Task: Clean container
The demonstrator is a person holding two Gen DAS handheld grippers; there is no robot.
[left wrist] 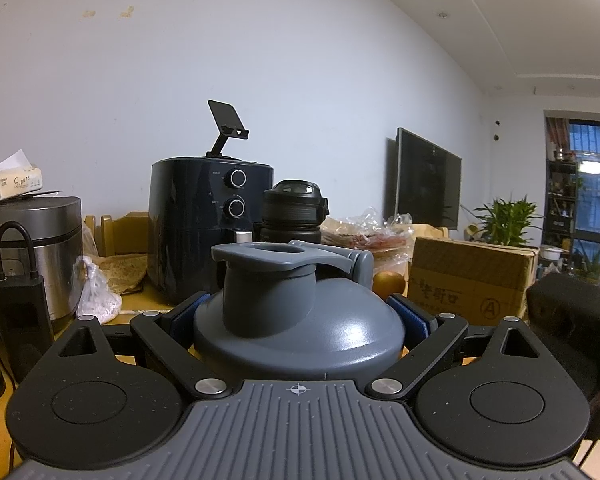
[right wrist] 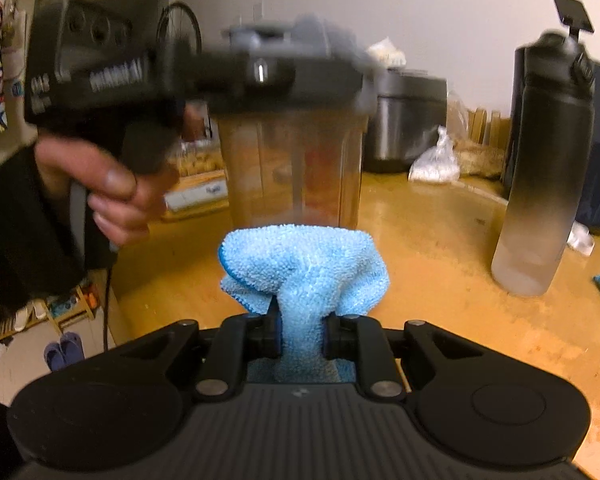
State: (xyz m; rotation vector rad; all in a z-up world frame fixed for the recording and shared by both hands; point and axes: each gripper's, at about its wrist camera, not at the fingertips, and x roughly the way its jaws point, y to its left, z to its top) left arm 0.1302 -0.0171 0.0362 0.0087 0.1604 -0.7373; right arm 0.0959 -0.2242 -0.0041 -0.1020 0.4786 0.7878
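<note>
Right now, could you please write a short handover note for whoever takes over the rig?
Left gripper: shut on the shaker's grey lid, holding it upright; whether it clears the table is unclear.
Right gripper: shut on a bunched blue cloth, just in front of the shaker's clear body.
Done: both things gripped and brought together.
Left: wipe the body with the cloth; contact cannot be confirmed yet. The lid is closed, so the inside is untouched.

Container [right wrist: 296,160] upright on the bench [right wrist: 420,248], its lid [left wrist: 296,312] between the left tongs [left wrist: 300,312], cloth [right wrist: 300,272] in the right tongs [right wrist: 302,336] before it, bottle [right wrist: 544,168] to the right, air fryer [left wrist: 204,232] behind.
</note>
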